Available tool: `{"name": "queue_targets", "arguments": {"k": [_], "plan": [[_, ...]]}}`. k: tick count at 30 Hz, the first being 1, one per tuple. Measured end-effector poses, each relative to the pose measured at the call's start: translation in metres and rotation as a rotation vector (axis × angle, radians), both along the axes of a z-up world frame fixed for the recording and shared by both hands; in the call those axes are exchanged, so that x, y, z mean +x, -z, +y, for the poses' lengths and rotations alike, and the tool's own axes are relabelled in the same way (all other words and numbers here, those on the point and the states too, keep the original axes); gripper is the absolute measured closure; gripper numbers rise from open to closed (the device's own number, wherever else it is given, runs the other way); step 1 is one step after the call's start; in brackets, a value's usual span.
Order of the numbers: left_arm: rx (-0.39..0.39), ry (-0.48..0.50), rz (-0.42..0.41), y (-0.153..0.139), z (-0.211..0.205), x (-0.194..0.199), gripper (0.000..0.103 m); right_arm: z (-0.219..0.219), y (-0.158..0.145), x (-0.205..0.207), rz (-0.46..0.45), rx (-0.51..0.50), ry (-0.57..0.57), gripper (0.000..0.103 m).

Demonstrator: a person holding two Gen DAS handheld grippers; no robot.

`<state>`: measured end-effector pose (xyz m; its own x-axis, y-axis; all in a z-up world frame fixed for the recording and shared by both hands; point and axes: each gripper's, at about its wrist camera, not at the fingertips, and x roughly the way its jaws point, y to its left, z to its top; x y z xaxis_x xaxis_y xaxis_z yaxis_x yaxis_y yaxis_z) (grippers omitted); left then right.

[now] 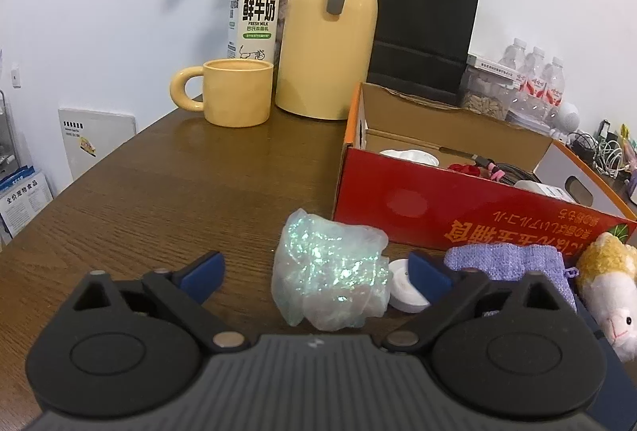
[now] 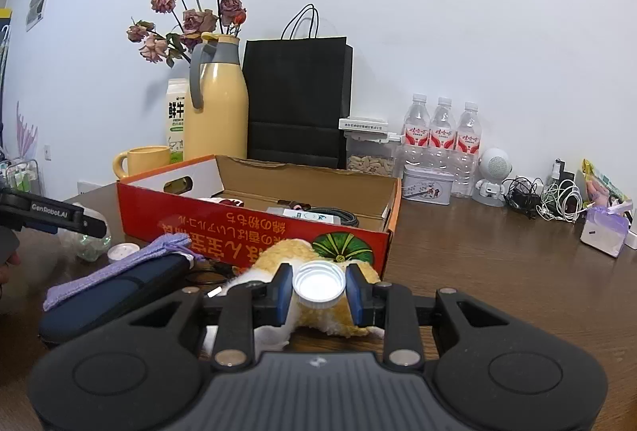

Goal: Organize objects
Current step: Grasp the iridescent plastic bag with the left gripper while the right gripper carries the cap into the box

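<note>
Between the spread blue pads of the left hand-held gripper [image 1: 318, 274], a crumpled iridescent bag [image 1: 328, 274]; right hand-held gripper [image 2: 318, 287] clamping a white cap [image 2: 318, 283].

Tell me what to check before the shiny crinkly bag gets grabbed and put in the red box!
1. Left gripper open wide enough for the shiny bag: ok, its jaws stand apart on either side of the bag, not pressing it.
2. Small white round thing clear of the grab: not ok, it sits against the bag beside the right-side finger.
3. Right gripper busy: ok, it is shut on a white cap and away from the bag.
4. Room in the red box: ok, bare cardboard floor shows inside.
5. Path from the bag to the box free: ok, only the low box wall between.
6. Bag's weight: cannot tell.
</note>
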<state>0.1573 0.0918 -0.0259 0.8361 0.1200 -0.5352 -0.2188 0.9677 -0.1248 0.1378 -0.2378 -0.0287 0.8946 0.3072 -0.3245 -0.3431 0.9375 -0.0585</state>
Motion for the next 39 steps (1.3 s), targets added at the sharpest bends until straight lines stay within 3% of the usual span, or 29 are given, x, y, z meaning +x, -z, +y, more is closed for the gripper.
{"name": "queue_targets", "arguments": {"k": [4,14,24,32,39], "plan": [[-0.011,0.017,0.003,0.001,0.0,0.0,0.053,0.001,0.0,0.0,0.002,-0.003,0.0,0.076],[0.009,0.016,-0.092,-0.012,-0.003,-0.02,0.054,0.002,-0.001,-0.003,-0.018,-0.009,0.001,0.076],[0.035,0.084,-0.169,-0.041,-0.022,-0.033,0.054,0.007,-0.015,-0.006,-0.04,0.025,-0.045,0.076],[0.073,0.152,-0.265,-0.077,-0.052,-0.015,0.054,0.034,-0.057,0.009,-0.139,0.046,-0.12,0.076],[0.051,0.157,-0.313,-0.093,-0.07,0.018,0.054,0.066,-0.077,0.036,-0.166,0.059,-0.148,0.076]]}}
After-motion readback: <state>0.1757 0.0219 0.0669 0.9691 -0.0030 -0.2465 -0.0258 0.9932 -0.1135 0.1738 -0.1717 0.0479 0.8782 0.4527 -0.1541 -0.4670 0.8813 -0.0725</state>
